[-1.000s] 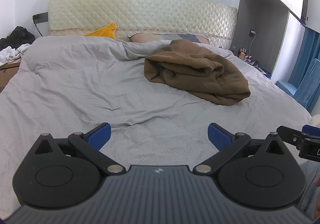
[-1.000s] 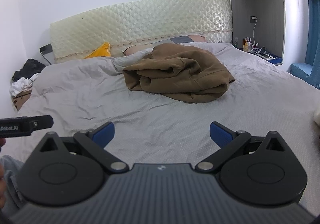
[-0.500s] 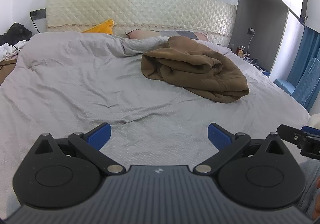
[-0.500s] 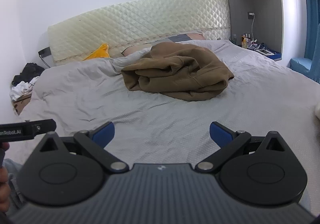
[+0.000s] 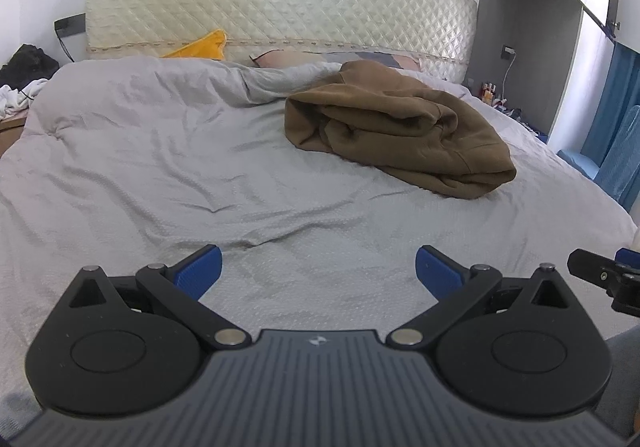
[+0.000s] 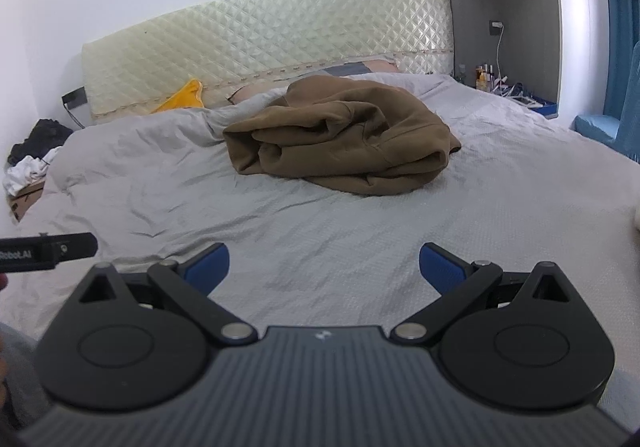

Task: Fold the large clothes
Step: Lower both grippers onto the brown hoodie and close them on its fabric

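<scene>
Holding both tools over the near part of the bed (image 5: 160, 151), we note the left gripper (image 5: 318, 267) and right gripper (image 6: 324, 265) each spread wide with nothing between the blue pads (image 6: 208, 265). Brown garment (image 5: 400, 135) lies bunched on the grey duvet, well ahead, near the pillows (image 5: 296, 57) and headboard (image 5: 280, 7).

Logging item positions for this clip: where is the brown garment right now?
The brown garment lies bunched on the grey bedcover, right of centre in the left wrist view, just in front of the pillows, far ahead of both open grippers.
</scene>
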The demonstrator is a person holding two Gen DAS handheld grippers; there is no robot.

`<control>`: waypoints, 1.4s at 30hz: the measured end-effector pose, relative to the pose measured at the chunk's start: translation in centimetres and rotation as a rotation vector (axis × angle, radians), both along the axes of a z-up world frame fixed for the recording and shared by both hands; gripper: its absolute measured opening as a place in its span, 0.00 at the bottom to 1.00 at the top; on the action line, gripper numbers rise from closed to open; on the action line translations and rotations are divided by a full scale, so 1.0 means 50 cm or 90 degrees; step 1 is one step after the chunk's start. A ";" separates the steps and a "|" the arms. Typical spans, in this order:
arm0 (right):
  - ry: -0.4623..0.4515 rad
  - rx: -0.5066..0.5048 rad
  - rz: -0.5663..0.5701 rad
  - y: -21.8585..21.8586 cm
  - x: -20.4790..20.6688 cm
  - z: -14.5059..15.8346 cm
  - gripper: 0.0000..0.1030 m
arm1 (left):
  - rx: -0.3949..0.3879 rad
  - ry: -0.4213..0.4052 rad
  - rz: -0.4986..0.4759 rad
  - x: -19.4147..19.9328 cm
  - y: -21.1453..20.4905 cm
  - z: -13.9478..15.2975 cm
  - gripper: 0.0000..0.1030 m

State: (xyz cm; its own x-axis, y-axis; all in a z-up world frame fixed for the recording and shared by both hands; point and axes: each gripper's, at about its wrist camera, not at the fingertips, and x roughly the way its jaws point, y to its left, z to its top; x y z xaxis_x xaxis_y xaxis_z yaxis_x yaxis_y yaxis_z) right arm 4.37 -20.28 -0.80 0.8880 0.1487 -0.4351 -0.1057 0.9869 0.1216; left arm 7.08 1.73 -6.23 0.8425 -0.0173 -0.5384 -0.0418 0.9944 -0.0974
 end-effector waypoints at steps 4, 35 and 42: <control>-0.010 0.007 0.000 -0.008 0.004 -0.005 1.00 | -0.015 0.002 -0.010 0.013 -0.002 -0.003 1.00; 0.071 0.298 0.064 -0.028 0.709 -0.034 0.81 | -0.350 0.021 -0.129 0.856 0.090 -0.074 1.00; 0.087 0.345 0.041 -0.024 0.883 -0.125 0.81 | -0.463 0.033 -0.131 1.079 0.132 -0.193 0.86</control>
State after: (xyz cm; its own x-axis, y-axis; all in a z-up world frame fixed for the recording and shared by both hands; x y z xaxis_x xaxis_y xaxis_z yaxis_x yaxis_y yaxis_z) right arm 48.50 -21.47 -7.04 0.8104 0.4353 -0.3922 -0.1110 0.7713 0.6267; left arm 61.06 8.31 -15.86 0.7580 -0.5371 -0.3700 0.1148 0.6684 -0.7349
